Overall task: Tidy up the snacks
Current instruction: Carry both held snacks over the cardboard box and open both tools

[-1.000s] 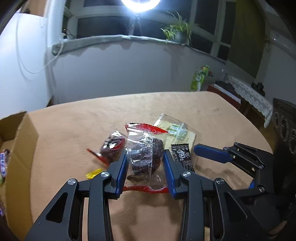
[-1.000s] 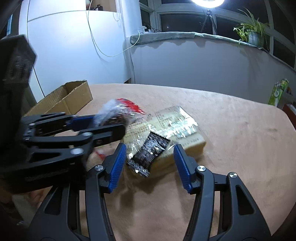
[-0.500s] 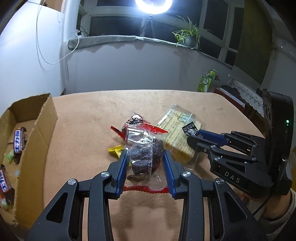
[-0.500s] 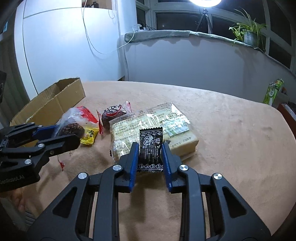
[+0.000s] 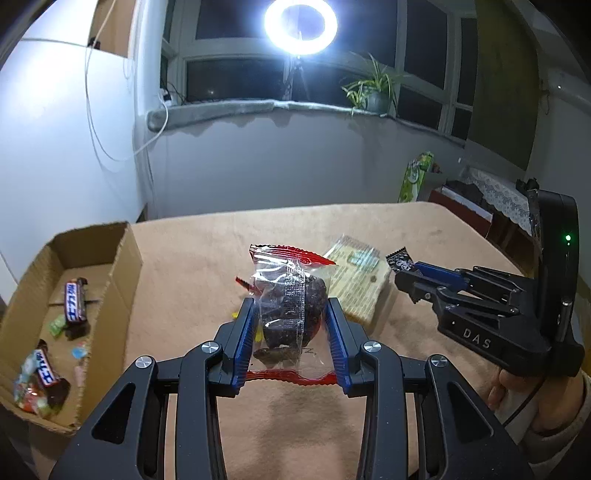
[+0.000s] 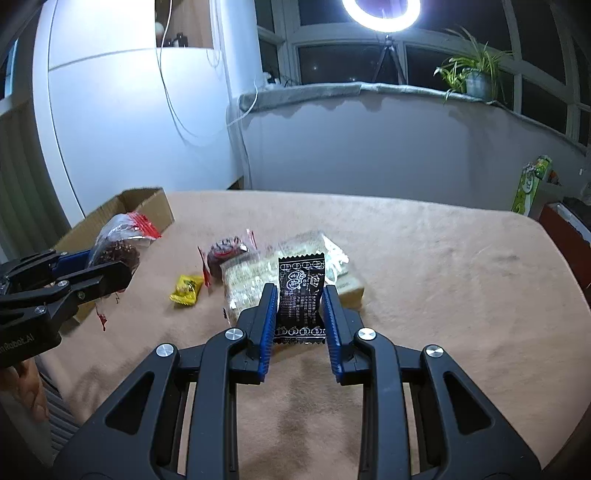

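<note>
Clear red-edged snack bag (image 5: pixel 291 306) pinched in my left tongs (image 5: pixel 291 315) at frame centre, black sachet (image 6: pixel 301 295) clamped in my right tongs (image 6: pixel 300 295), cardboard box (image 5: pixel 122 266) waiting lower left.

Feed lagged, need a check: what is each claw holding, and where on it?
Left claw: clear red-edged dark snack packet, by its sides. Right claw: small black printed sachet, by its side edges.

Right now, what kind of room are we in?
Probably a home sunroom or enclosed balcony at night: a potted plant on the window ledge, a cloth-covered table, plus a ring light set up for recording.
</note>
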Action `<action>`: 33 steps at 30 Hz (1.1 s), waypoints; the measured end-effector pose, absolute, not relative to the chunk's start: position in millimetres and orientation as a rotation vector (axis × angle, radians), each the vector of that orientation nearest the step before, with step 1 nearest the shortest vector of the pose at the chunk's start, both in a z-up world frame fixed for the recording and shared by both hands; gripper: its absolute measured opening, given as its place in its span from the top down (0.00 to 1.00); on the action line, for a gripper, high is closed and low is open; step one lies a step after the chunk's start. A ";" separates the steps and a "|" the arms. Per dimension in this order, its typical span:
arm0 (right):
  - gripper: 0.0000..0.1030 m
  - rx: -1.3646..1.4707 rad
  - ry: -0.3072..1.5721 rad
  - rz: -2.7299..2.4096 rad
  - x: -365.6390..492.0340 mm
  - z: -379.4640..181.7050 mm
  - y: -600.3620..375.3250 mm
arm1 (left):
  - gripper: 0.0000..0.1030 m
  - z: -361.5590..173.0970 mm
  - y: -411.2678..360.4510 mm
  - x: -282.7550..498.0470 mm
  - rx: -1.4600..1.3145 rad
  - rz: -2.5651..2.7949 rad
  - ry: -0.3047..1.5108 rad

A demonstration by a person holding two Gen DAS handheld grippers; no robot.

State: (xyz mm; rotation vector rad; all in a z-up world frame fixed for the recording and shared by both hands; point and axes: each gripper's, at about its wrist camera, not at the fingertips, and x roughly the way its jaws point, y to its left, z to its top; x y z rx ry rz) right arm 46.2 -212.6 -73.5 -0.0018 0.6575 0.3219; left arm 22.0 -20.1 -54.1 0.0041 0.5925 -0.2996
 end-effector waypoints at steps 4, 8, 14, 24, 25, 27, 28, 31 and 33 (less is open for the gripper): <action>0.75 -0.014 0.620 0.324 38.1 -56.6 -208.1 | 0.66 -46.4 -15.5 14.8 0.004 -0.292 0.567; 0.75 -0.030 0.592 0.339 31.9 -43.6 -196.7 | 0.66 -40.2 -6.7 3.5 -0.008 -0.278 0.538; 0.75 -0.067 0.560 0.380 24.8 -26.9 -171.1 | 0.66 -34.9 14.3 -11.6 -0.033 -0.241 0.506; 0.75 -0.144 0.540 0.490 22.6 -14.4 -102.4 | 0.66 -34.2 64.1 -24.2 -0.100 -0.148 0.478; 0.75 -0.153 0.541 0.507 23.1 -14.1 -92.1 | 0.66 -35.3 71.6 -25.4 -0.109 -0.133 0.477; 0.75 -0.171 0.542 0.535 23.9 -14.1 -75.7 | 0.66 -36.2 82.5 -28.2 -0.122 -0.109 0.474; 0.75 -0.182 0.541 0.550 24.3 -14.1 -66.1 | 0.66 -36.9 88.8 -29.0 -0.130 -0.097 0.473; 0.75 -0.204 0.540 0.588 25.5 -14.4 -42.2 | 0.66 -41.0 110.0 -31.0 -0.156 -0.056 0.474; 0.75 -0.218 0.539 0.617 26.4 -14.9 -26.0 | 0.66 -43.6 121.9 -31.0 -0.169 -0.033 0.477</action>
